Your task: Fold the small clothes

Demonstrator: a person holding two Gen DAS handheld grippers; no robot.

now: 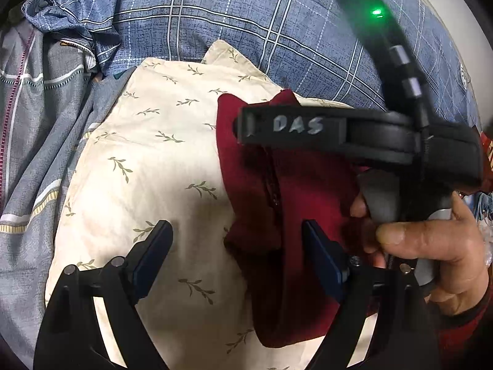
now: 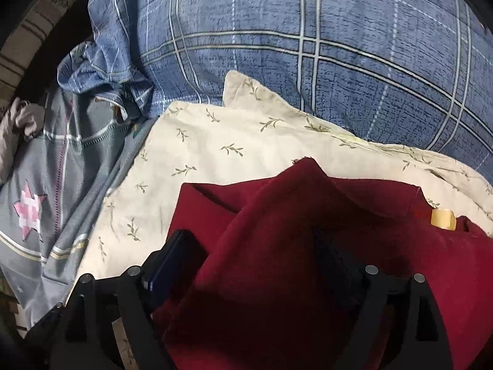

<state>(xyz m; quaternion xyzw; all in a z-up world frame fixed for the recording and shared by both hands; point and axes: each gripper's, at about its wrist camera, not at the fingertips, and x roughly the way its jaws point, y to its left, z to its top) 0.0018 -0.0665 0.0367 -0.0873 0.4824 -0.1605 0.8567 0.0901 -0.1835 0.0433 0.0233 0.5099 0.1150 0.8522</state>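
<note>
1. Red garment (image 2: pixel 277 215): soft matt cloth, fleecy nap.
2. Cream sheet (image 1: pixel 160 160): thin woven cloth, matt, lightly creased, printed sprigs.
3. Blue plaid bedding (image 2: pixel 308 61): matt cloth, mottled print.
4. Left claw (image 1: pixel 234 246): matt black plastic, dull metal pins.
5. Right claw (image 2: pixel 255 256): same finish.

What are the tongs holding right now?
Nothing. The left tongs stand wide open above the dark red garment on the cream leaf-print cloth. The right tongs are open too, with the garment's fabric loose between them.
</note>
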